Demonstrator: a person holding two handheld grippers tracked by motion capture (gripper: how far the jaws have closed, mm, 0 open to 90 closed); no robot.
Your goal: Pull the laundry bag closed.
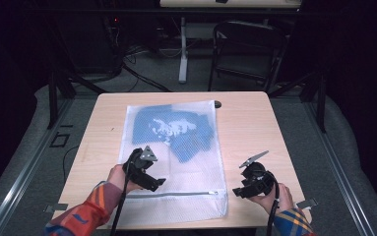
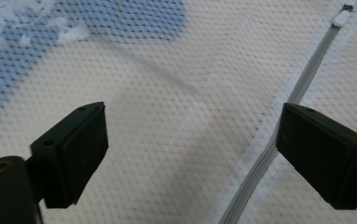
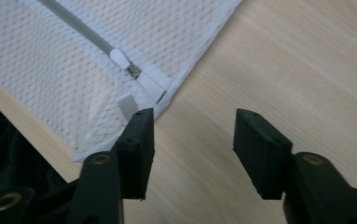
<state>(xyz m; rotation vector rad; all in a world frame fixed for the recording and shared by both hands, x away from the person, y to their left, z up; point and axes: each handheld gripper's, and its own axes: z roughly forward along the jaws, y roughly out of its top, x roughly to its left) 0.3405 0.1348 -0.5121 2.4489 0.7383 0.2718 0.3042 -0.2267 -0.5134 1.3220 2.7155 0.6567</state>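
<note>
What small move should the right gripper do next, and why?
Probably it should shift toward the zipper pull and close on it. The right gripper is open over bare table, just beside the corner of the mesh bag, and the zipper looks closed.

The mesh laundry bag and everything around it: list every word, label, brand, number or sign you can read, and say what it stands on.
None can be read.
The mesh laundry bag bears no print.
The blue garment inside it has a white design, but through the mesh it shows as shapes, not letters.
The zipper and its pull bear no legible marking.
The left gripper, right gripper and table are unmarked.
</note>
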